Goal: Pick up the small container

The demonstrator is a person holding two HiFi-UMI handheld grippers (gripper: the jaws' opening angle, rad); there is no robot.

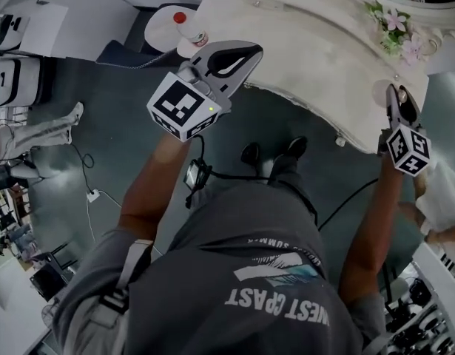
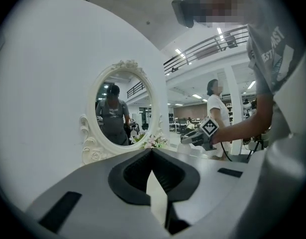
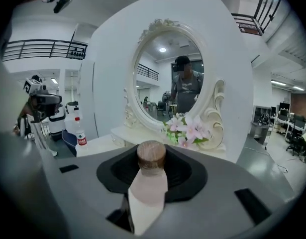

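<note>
Grips the small container (image 3: 149,183) in the right gripper (image 1: 399,98): a pale, slim-necked bottle with a round brown cap (image 3: 152,156). Jaws closed against the bottle's body from both sides, with the cap standing up past the jaw tips. Held at the person's right, by the near edge of the white dressing table (image 1: 301,43); cannot tell whether lifted clear of the tabletop. Too small to make out in the head view.

Left gripper (image 1: 245,52) carried at the person's left, over the other end of the table edge, well apart from the right one. Jaws together, tips meeting, nothing between them.

Straight ahead in both gripper views: an oval mirror (image 3: 167,73) in an ornate white frame, standing on the table against a white panel. In the glass, the reflection of a person in a grey shirt. At the foot of the mirror, a spray of pink and white flowers (image 3: 187,128).

Near the left gripper, on a small round white top just beside the table: a clear water bottle (image 1: 184,26) with a red cap.

Beyond the table, in the left gripper view, a second person (image 2: 215,113) in a white top, standing.
</note>
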